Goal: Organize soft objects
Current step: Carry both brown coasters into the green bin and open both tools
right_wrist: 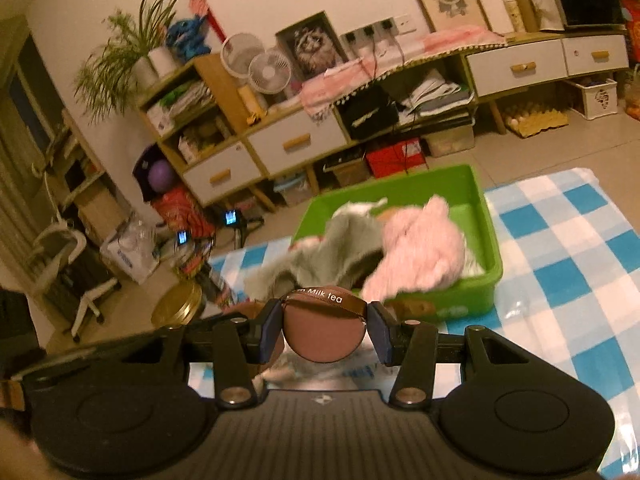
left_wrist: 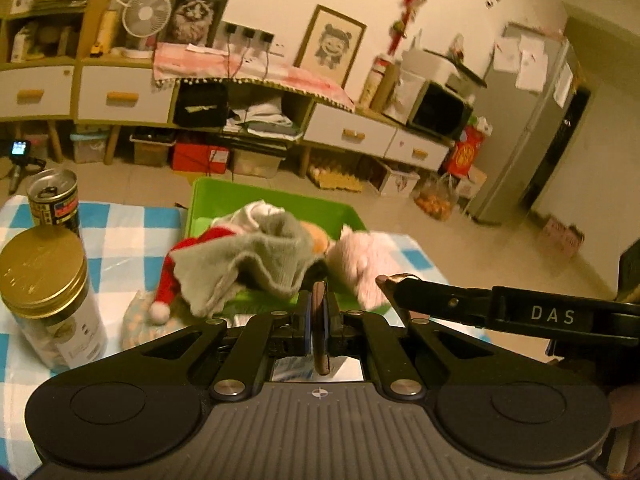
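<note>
Brown and round, one disc-shaped pouch (right_wrist: 325,330) with a ribbon reading "Milk tea" sits clamped between the blue pads of my right gripper (right_wrist: 325,326), the jaws only a little apart and pressing its two edges. My left gripper (left_wrist: 319,322) is closed right down on the thin brown edge (left_wrist: 319,308) of what seems to be the same pouch, seen side-on, though I cannot be certain. Below both lies one blue-and-white checked tablecloth (right_wrist: 560,280). On it to my left stand two containers: one clear jar with a gold lid (left_wrist: 44,276) and, behind it, one open tin can (left_wrist: 54,198). Just ahead sits one green bin (right_wrist: 486,280) holding the soft things: one grey cloth (left_wrist: 248,264) draped over its near rim, one pink plush (right_wrist: 420,248) beside it, and one red-and-white Santa hat (left_wrist: 170,280) hanging out onto the cloth. Farther off, two white fans (right_wrist: 260,64) stand on the cabinet.
</note>
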### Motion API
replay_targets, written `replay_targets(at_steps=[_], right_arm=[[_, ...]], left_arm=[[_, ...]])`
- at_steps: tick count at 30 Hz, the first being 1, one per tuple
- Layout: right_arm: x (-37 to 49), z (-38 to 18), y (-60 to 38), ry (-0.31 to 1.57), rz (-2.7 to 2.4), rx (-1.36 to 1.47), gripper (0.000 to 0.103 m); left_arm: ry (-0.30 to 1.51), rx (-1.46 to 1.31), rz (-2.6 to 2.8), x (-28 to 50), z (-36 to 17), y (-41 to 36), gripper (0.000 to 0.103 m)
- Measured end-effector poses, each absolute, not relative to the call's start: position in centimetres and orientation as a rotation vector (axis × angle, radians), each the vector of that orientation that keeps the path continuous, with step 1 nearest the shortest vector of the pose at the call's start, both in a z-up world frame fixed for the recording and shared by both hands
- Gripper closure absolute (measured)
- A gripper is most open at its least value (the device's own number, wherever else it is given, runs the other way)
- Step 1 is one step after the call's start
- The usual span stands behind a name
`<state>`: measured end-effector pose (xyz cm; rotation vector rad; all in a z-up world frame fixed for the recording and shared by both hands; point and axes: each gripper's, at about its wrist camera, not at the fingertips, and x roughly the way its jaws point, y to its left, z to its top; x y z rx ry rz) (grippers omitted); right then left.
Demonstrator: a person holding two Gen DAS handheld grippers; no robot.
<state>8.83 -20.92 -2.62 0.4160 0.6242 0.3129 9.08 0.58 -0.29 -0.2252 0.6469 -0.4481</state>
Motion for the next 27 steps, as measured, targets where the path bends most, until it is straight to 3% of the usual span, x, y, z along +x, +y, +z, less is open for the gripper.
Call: replay_targets(at_steps=[13,27], right_arm=[[14.5,-2.7,-21.1,0.591,0.247,0.587,0.087],[18.7,-6.9,-20.5,0.683,0.201,0.602,0.087]], left_arm=[[0.575,-0.435,-0.366,16.3,0.8,0.8,0.102],[0.726,-0.418,-0.291,20.8,-5.7,1.3,0.101]])
